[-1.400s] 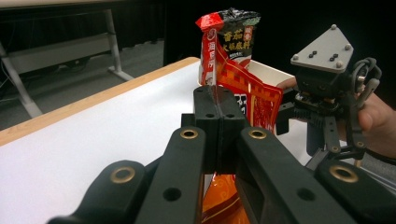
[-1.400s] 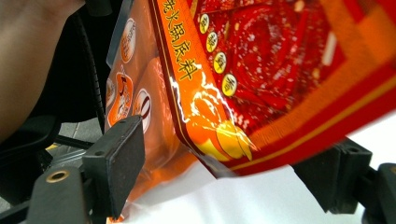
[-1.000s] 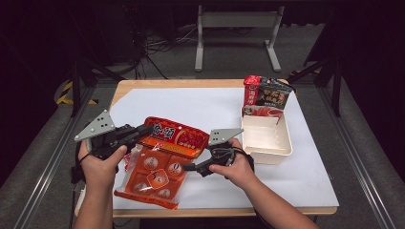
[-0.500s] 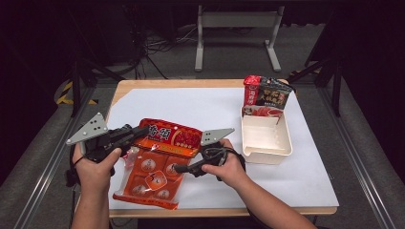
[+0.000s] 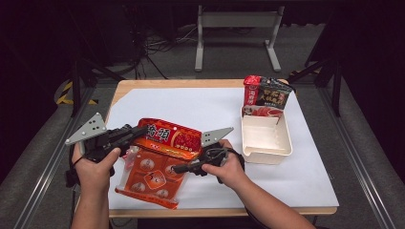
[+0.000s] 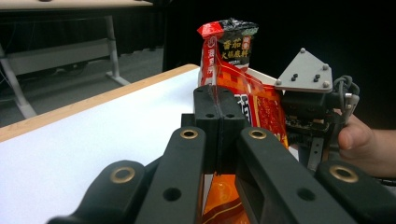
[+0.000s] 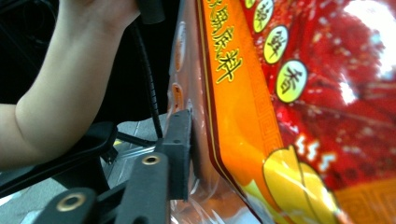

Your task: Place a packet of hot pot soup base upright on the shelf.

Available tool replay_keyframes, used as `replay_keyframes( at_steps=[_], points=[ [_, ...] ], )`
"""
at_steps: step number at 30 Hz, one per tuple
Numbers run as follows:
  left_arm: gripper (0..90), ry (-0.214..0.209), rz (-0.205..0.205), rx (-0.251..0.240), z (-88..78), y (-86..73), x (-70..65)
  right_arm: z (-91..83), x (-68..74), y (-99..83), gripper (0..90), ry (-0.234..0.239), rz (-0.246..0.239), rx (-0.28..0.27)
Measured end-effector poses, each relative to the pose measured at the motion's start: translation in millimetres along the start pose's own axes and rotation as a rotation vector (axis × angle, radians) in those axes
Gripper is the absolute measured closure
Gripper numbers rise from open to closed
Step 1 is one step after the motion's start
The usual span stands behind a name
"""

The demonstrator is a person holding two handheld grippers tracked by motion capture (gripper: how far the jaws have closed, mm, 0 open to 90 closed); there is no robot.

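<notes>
Both hands have drawn nearer; left claw (image 5: 135,134) and right claw (image 5: 179,168) each pinch the red packet (image 5: 165,139).

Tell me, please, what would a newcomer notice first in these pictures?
First, the big red-orange packet at the table's front left, pinched between the left gripper and the right gripper. Next, the white tray at the right, with a dark sauce packet standing behind it.

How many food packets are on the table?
2. An orange-red packet lies at the front left, gripped by both tools. A red-and-black packet stands at the back right, behind the white tray. Others may be hidden.
</notes>
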State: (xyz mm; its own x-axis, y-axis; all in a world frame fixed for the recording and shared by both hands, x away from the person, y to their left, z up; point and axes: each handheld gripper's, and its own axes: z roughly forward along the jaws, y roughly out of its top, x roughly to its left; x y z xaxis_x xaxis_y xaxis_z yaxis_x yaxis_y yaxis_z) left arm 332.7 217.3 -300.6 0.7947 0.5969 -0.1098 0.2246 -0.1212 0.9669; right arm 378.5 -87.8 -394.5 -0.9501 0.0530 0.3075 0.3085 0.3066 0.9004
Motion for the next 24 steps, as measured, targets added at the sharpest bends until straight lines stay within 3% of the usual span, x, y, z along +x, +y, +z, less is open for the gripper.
replay_keyframes(
  at_steps=[9, 18, 24],
  points=[
    [90.0, -0.016, -0.002, -0.034, -3.6, 1.4, 0.2, -4.9, 6.6, 6.8, 70.1, 0.001, 0.007, -0.003],
    [90.0, -0.032, -0.018, -0.071, -4.9, 1.0, 1.9, -18.7, 12.9, 21.2, 70.4, -0.047, -0.044, 0.016],
    [89.4, -0.048, -0.021, -0.079, -5.0, 1.6, 1.8, -27.0, 14.8, 27.8, 70.6, -0.054, -0.058, 0.030]
  ],
)
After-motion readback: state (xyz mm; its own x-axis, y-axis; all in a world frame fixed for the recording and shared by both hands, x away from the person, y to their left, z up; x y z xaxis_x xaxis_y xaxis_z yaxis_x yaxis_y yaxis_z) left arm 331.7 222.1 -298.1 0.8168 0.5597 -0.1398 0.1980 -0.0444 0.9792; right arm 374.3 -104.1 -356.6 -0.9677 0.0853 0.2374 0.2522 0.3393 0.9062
